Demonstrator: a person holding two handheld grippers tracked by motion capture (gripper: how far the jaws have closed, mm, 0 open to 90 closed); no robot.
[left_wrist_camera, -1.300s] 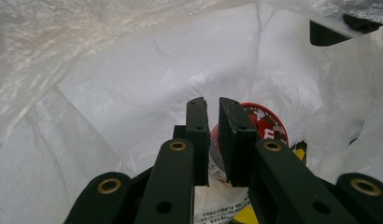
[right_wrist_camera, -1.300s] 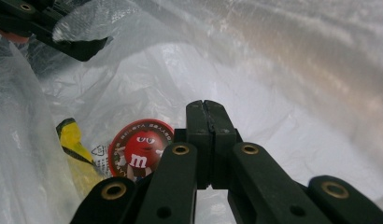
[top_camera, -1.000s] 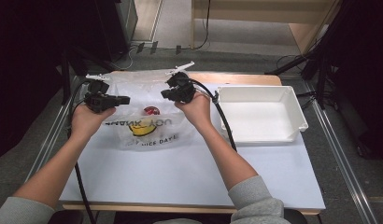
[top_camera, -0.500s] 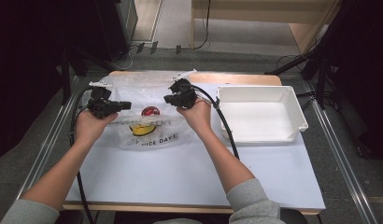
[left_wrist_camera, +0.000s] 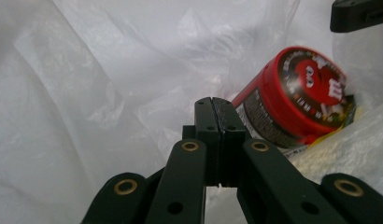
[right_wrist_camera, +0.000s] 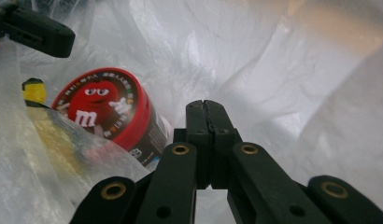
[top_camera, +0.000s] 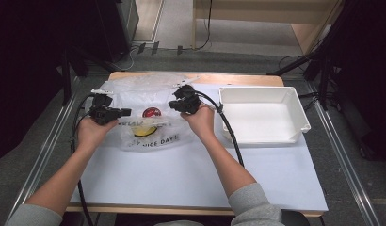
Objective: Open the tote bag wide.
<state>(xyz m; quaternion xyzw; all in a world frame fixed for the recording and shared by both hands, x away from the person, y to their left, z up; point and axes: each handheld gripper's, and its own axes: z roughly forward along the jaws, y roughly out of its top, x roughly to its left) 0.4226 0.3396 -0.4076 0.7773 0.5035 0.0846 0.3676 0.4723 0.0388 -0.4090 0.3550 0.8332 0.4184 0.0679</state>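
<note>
Both tongs [left_wrist_camera: 213, 105] [right_wrist_camera: 203, 107] closed, pinching plastic bag [top_camera: 148, 96] film at mouth. Spread edges apart evenly; keep red candy tub [left_wrist_camera: 299, 100] from rolling out.

Clear plastic bag [top_camera: 148, 117], crumpled, printed lettering, lies flat on the table's left half; inside it a red-lidded candy tub [left_wrist_camera: 297, 100] on its side, beside a yellow item [right_wrist_camera: 34, 91].

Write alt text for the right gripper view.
The right gripper, jaws shut together, sits amid a crumpled clear plastic bag. A red-lidded candy tub lies on its side at left, inside the bag.
</note>
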